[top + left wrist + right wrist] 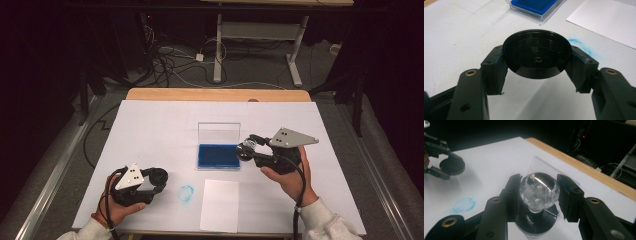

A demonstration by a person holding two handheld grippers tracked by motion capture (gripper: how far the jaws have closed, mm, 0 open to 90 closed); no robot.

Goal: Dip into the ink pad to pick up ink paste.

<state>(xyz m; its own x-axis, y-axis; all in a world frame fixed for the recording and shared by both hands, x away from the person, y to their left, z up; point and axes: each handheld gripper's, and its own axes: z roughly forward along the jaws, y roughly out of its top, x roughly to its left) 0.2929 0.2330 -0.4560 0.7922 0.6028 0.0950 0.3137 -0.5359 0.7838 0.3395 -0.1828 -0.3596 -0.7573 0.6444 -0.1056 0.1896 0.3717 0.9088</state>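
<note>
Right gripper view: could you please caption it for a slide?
Right tongs clamp a clear-knobbed stamp above the white table.

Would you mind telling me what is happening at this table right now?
A person is working with a stamp set. The left gripper is clamped on a round black cap, held above the white table. The right gripper grips a clear-knobbed stamp beside the open blue ink pad. A round blue mark sits on the table, next to a blank sheet of paper.
</note>
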